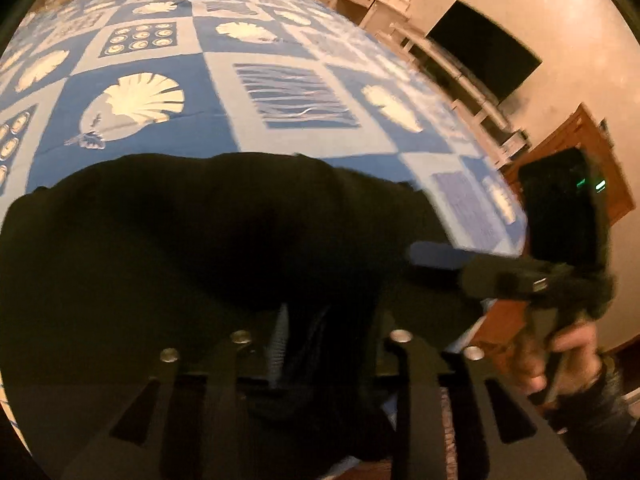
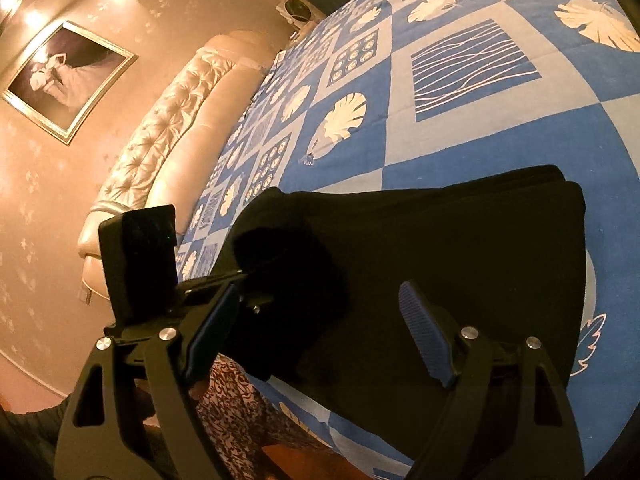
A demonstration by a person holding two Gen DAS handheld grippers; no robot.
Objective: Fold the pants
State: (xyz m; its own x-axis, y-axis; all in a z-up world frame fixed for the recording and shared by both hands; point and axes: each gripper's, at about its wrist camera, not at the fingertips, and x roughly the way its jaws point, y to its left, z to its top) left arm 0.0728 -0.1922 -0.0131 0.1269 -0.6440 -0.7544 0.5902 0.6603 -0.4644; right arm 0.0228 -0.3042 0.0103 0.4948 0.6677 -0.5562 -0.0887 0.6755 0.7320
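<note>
The black fabric pants (image 2: 460,264) are lying folded on the blue-and-white shell-patterned bedspread (image 2: 480,132) near its edge. The right gripper (image 2: 316,336) is hovering wide open above them, gripping nothing. The left gripper (image 1: 316,344) is pinching the bunched pants.

You have one pair of black pants (image 2: 440,248), one blue bedspread (image 2: 500,128), two grippers, one framed picture (image 2: 68,80).
</note>
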